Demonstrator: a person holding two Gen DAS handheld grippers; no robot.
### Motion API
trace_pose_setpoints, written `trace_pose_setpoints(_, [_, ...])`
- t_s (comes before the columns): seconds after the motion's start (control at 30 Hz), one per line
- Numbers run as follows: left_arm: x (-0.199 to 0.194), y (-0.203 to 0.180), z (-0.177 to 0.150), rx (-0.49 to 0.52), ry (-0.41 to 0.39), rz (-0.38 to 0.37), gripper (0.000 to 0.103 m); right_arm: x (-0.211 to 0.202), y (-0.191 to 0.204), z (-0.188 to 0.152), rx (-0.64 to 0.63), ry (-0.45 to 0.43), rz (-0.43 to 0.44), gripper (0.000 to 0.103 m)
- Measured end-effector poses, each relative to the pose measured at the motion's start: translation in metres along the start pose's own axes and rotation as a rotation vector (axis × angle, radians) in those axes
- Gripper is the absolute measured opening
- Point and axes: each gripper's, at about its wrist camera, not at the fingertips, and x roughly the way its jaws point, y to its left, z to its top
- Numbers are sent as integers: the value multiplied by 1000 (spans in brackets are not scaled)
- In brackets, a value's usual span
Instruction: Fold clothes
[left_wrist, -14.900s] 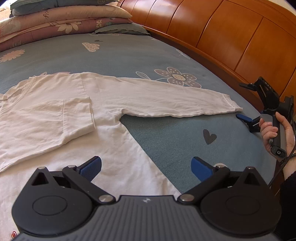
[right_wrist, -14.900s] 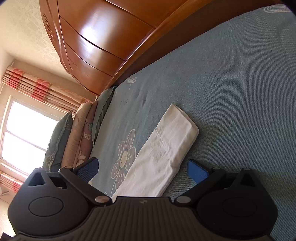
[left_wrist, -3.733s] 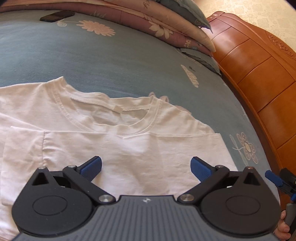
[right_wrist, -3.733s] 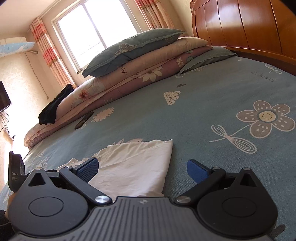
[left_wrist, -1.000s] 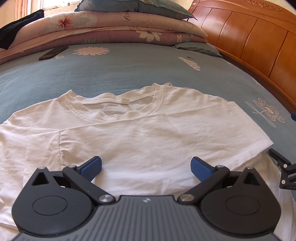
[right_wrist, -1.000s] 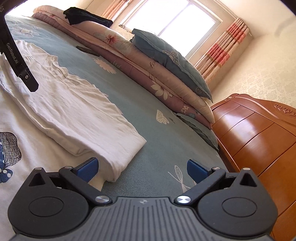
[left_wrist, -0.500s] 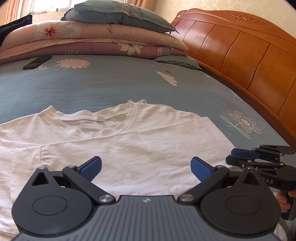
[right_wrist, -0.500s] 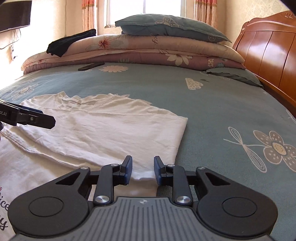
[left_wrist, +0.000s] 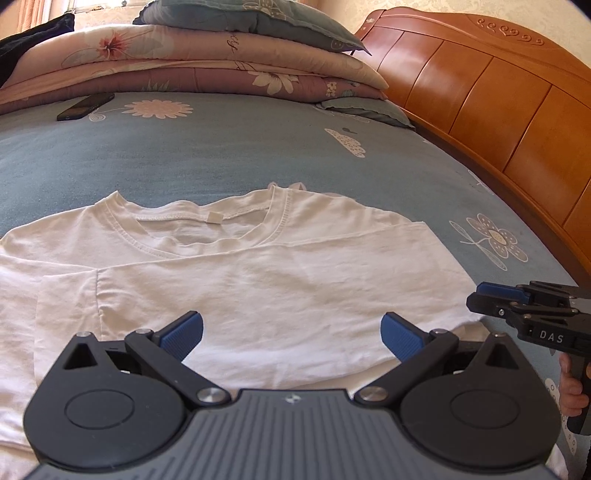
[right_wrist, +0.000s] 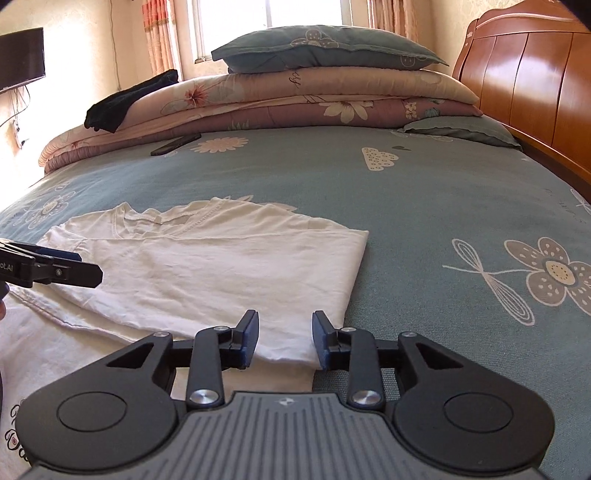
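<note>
A white T-shirt (left_wrist: 258, 280) lies flat on the blue bed, collar away from me, with both sleeves folded across its chest. My left gripper (left_wrist: 291, 332) hovers open over the folded sleeves with nothing between its pads. My right gripper (right_wrist: 284, 338) sits at the right-hand fold of the T-shirt (right_wrist: 207, 266). Its jaws are narrow and opening; the fold's edge shows in the gap and the pads do not press on it. From the left wrist, the right gripper (left_wrist: 480, 299) appears side-on at the shirt's right edge, held by a hand. The left gripper (right_wrist: 88, 271) enters the right wrist view from the left.
The floral blue bed sheet (right_wrist: 406, 206) spreads around the shirt. A stack of quilts and a pillow (left_wrist: 184, 55) lies at the far end, with a dark garment (right_wrist: 125, 99) on it. A phone (left_wrist: 85, 107) rests near the stack. The wooden headboard (left_wrist: 498, 110) runs along the right.
The right gripper rolled level and its jaws went from wide to narrow, then widened slightly at the shirt's right fold. The left gripper's view shifted only a little.
</note>
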Motion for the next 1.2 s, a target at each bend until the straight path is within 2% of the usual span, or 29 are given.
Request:
trace_pose_setpoints(0.13, [-1, -1, -5, 28, 1, 30, 102, 9, -5, -6, 24, 9, -2, 39])
trace_pose_setpoints(0.27, [6, 19, -20, -43, 49, 46, 102, 11, 1, -7, -9, 12, -16, 45])
trace_pose_setpoints(0.47, [-12, 27, -26, -77, 50, 6, 102, 12, -2, -9, 5, -1, 3, 50])
trace_pose_setpoints(0.57, [-16, 34, -15, -90, 17, 43, 102, 12, -3, -9, 23, -7, 24, 57])
trace_pose_setpoints(0.67, [-11, 49, -9, -127, 3, 74, 102, 12, 0, -9, 16, -7, 22, 60])
trace_pose_setpoints(0.77, [-10, 66, -18, -187, 9, 75, 102, 13, 1, -9, 17, -8, 33, 64])
trace_pose_setpoints(0.9, [-23, 64, -28, -168, 10, 78, 102, 9, 9, -8, -6, -13, 32, 78])
trace_pose_setpoints(1.0, [-28, 55, -14, -154, 30, 104, 102, 3, 21, -7, -48, -22, 23, 82])
trace_pose_setpoints(1.03, [-30, 50, -6, -142, 20, 91, 102, -4, 28, -7, -94, -38, 42, 84])
trace_pose_setpoints(1.1, [-29, 34, 14, -109, 5, 57, 102, -17, 45, -9, -194, -72, 98, 97])
trace_pose_setpoints(1.2, [-23, 5, 45, -53, -1, -4, 102, -26, 71, -18, -318, -80, 190, 101])
